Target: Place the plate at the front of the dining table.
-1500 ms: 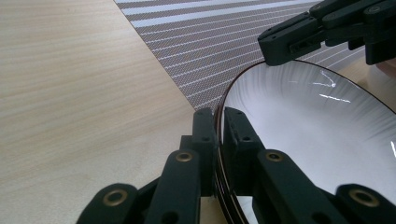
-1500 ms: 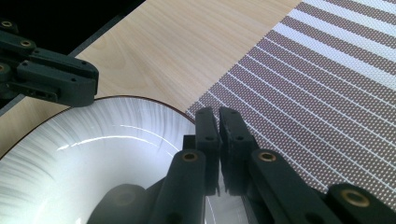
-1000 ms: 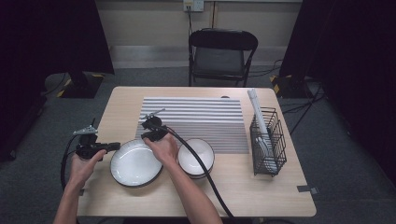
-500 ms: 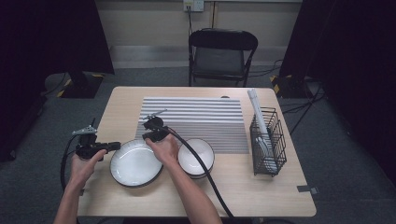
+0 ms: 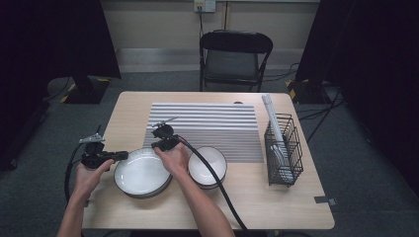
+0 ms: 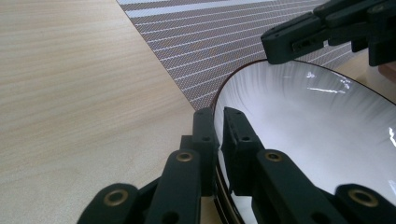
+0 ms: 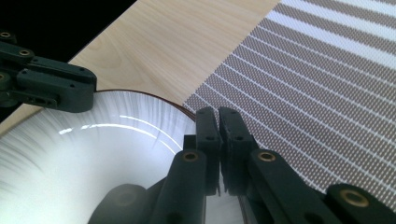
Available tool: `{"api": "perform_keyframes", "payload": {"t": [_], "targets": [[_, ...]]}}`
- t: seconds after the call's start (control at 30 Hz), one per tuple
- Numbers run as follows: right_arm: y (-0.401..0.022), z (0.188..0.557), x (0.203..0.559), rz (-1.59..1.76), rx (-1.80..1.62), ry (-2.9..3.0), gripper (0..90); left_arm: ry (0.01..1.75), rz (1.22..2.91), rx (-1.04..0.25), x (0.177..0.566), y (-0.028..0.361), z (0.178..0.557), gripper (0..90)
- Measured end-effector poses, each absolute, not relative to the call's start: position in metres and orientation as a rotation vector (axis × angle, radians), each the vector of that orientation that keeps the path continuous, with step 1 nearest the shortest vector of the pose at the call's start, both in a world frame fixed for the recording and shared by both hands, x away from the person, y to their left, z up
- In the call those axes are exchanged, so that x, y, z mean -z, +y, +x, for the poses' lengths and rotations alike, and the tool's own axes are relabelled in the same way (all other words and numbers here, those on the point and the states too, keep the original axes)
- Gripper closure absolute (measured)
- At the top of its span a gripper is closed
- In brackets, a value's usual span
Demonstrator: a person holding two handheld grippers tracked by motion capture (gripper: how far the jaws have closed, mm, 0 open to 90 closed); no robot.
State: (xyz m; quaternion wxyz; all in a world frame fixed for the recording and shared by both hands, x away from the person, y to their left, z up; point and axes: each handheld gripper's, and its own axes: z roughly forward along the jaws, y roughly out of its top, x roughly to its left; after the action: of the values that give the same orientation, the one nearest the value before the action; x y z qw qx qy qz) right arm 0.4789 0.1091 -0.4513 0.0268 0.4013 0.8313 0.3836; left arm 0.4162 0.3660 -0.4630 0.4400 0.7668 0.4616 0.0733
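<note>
- High view: a large white plate with a dark rim sits near the front edge of the light wooden tabletop, just left of a smaller white bowl and just in front of a striped placemat. The left gripper meets the plate's left rim and the right gripper meets its far right rim, so the plate is taken on opposite sides, which I judge is meant to keep it level in a two-handed lift. A black wire rack with a white utensil in it stands well apart at the right, and a folding chair stands beyond the tabletop.
- Left gripper view: the left gripper has its jaws narrow and clamped on the plate rim, one jaw outside the wall and one inside the white bowl of the plate. The other gripper bites the opposite rim farther off. The placemat lies past the plate.
- Right gripper view: the right gripper likewise pinches the plate rim between nearly closed jaws, with the placemat just beside. The other gripper shows across the plate at the far rim. The plate seems to rest on or just above the tabletop; I cannot tell which.
</note>
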Motion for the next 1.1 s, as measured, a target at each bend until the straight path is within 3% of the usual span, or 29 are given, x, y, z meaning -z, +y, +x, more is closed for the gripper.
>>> {"api": "perform_keyframes", "payload": {"t": [1.1], "targets": [[0.1087, 0.4726, 0.4537, 1.218, -1.252, 2.541, 85.8, 1.146, 1.903, -0.171, 0.4634, 0.3653, 0.4168, 86.8]]}}
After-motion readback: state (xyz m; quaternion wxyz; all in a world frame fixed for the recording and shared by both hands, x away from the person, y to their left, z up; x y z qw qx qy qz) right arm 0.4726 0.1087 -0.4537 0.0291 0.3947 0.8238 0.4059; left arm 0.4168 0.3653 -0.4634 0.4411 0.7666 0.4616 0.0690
